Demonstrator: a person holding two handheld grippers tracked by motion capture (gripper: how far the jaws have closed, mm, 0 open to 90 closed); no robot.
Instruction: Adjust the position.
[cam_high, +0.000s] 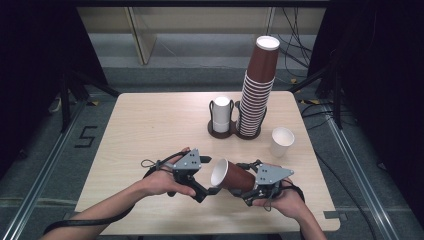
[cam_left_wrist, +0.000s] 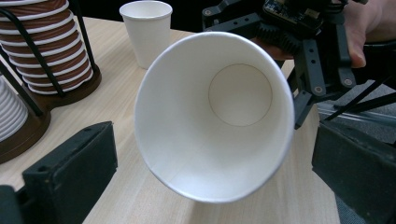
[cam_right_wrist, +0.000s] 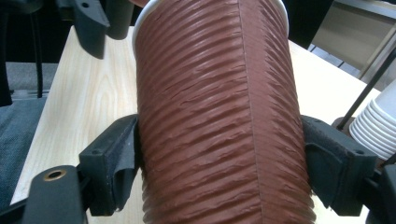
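Right gripper (cam_high: 250, 192), seen from the high view, pinches a brown ribbed paper cup (cam_high: 234, 176) lying sideways above the table's (cam_high: 150, 125) near edge, mouth toward my left gripper (cam_high: 207, 192).

From the left gripper view, my jaws stand spread on either side of the cup's white rim (cam_left_wrist: 215, 116), not touching.

Through the right gripper view, both pads (cam_right_wrist: 116, 158) press the corrugated wall (cam_right_wrist: 219, 121) low on the body. I judge it light and easily crushed; hold gently at mid-wall, where the ribs give purchase.
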